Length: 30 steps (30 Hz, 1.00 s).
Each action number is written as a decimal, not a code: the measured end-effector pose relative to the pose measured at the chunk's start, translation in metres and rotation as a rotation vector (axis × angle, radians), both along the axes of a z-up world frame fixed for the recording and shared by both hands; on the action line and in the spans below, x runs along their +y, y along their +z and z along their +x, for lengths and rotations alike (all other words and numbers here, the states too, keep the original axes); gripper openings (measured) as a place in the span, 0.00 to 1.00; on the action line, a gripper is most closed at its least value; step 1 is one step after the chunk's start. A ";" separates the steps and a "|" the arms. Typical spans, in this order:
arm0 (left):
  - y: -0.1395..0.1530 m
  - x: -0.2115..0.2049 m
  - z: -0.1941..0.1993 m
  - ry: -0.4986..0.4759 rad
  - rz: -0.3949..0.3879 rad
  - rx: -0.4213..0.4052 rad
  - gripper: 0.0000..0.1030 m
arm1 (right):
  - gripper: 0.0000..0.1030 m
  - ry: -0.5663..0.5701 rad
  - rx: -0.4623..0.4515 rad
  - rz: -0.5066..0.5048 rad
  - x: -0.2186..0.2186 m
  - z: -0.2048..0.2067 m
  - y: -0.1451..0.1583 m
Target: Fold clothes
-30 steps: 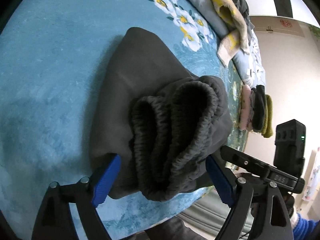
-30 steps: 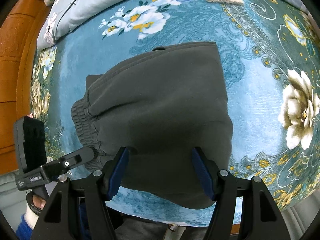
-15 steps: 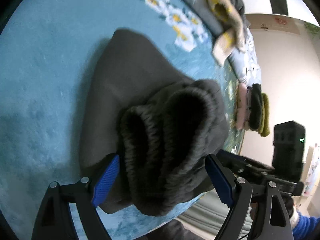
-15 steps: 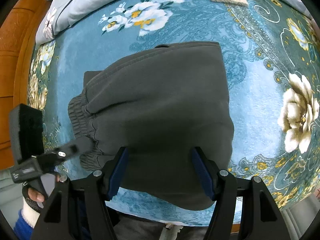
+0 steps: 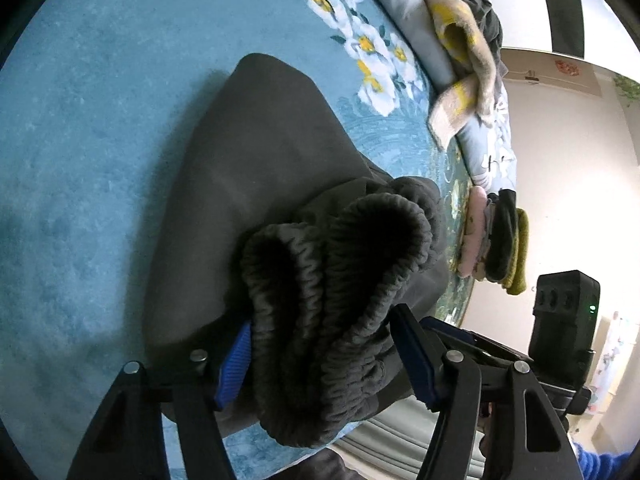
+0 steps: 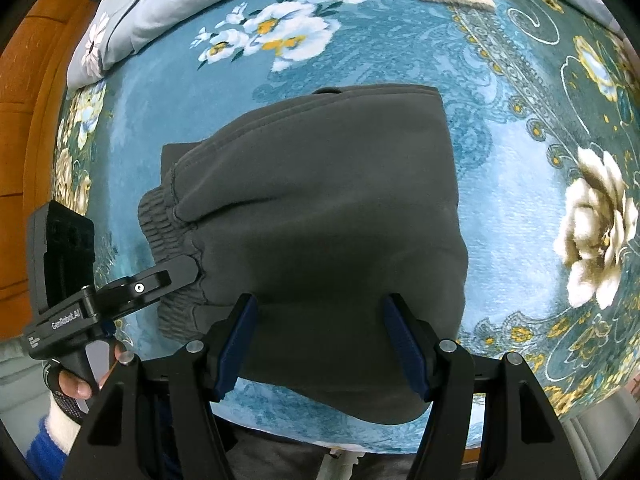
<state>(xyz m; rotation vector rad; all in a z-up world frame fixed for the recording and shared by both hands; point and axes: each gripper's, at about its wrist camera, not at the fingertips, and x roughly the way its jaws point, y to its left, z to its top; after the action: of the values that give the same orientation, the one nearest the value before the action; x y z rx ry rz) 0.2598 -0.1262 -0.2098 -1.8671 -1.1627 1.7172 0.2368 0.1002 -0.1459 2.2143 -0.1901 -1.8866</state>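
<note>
A dark grey pair of sweatpants [image 6: 320, 208], folded into a thick bundle, lies on the blue floral bedspread [image 6: 500, 160]. Its ribbed elastic waistband [image 5: 332, 304] bulges toward the left wrist camera. My left gripper [image 5: 324, 364] has closed in on the waistband, its blue pads [image 5: 234, 364] pressing the fabric on both sides. It also shows in the right wrist view [image 6: 120, 292] at the bundle's left edge. My right gripper [image 6: 320, 344] is open, its jaws straddling the near edge of the bundle without pinching it.
A stack of folded clothes [image 5: 496, 240] in pink, dark and olive sits at the bed's far edge. A beige and yellow knit garment [image 5: 460, 60] lies over a pale blue quilt [image 6: 160, 8]. A wooden headboard [image 6: 28, 120] stands at left.
My left gripper's jaws have narrowed from wide open onto the waistband. The right gripper has stayed open over the bundle's near edge.
</note>
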 end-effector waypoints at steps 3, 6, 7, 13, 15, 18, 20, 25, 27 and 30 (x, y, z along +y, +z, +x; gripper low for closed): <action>0.007 0.007 -0.001 -0.038 -0.041 0.016 0.62 | 0.65 0.005 -0.002 0.010 -0.001 0.000 0.000; 0.017 0.011 -0.002 -0.050 -0.058 0.055 0.51 | 0.65 0.010 -0.001 0.015 -0.004 -0.001 0.001; 0.021 0.012 -0.002 -0.055 -0.060 0.068 0.48 | 0.65 0.012 0.000 0.016 -0.003 -0.001 0.001; 0.040 0.010 -0.002 -0.047 -0.049 0.124 0.37 | 0.65 0.022 -0.002 -0.046 -0.005 0.000 0.005; 0.048 0.005 -0.001 -0.036 -0.045 0.145 0.35 | 0.65 0.017 -0.004 -0.089 -0.007 0.000 0.008; 0.064 -0.002 -0.001 -0.028 -0.048 0.180 0.33 | 0.65 0.016 -0.002 -0.140 -0.011 0.002 0.013; 0.073 -0.011 0.000 -0.018 -0.055 0.199 0.32 | 0.65 0.028 0.006 -0.175 -0.020 0.003 0.019; 0.080 -0.041 0.008 0.021 -0.072 0.208 0.32 | 0.65 0.050 0.042 -0.224 -0.031 0.004 0.037; 0.071 -0.051 0.010 0.041 -0.085 0.188 0.32 | 0.65 0.057 0.057 -0.213 -0.029 0.003 0.040; 0.046 -0.059 0.014 0.093 -0.071 0.136 0.32 | 0.65 0.063 0.069 -0.164 -0.022 -0.002 0.035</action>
<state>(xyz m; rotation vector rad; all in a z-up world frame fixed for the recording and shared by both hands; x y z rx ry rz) 0.2741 -0.1852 -0.1640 -1.7290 -1.1661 1.9273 0.2348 0.0784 -0.1113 2.0217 -0.2506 -1.8410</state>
